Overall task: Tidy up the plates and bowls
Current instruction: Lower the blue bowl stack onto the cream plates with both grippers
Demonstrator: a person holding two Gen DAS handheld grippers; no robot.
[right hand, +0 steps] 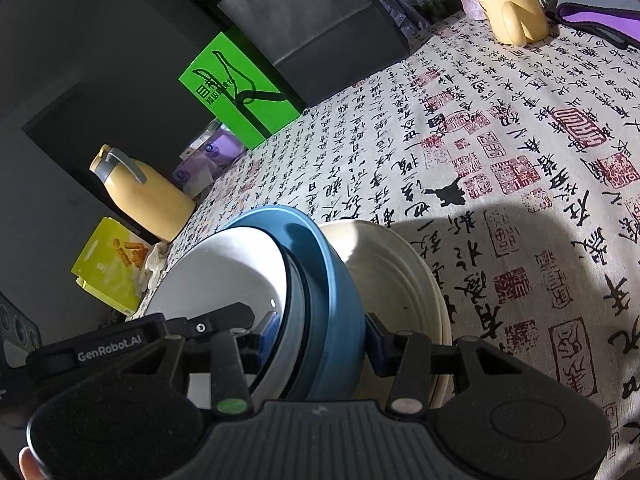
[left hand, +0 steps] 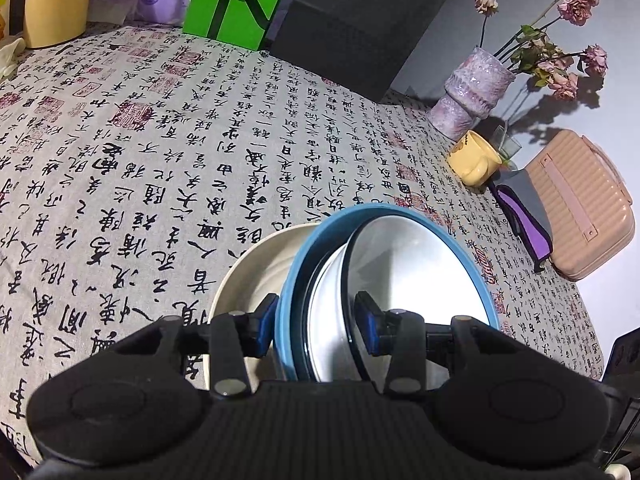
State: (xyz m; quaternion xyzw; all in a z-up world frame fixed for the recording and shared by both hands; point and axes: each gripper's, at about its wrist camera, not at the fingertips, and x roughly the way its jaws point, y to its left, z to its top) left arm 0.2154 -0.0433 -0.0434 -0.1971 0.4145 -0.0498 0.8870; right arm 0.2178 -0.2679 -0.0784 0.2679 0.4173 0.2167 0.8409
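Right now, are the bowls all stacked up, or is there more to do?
Partly done. A white bowl already sits nested inside the blue bowl. In hand: both the left tongs and the right tongs straddle the blue bowl's wall, one from each side. Left: the cream plate beside it seems not yet stacked with them.

The counter [left hand: 168, 128] lies open in the middle, so a tool can pass there. The green box [left hand: 240, 0] and black bag [left hand: 360, 20] block the far edge. The vase [left hand: 472, 88], yellow mug [left hand: 474, 158] and pink case [left hand: 580, 204] crowd one side.
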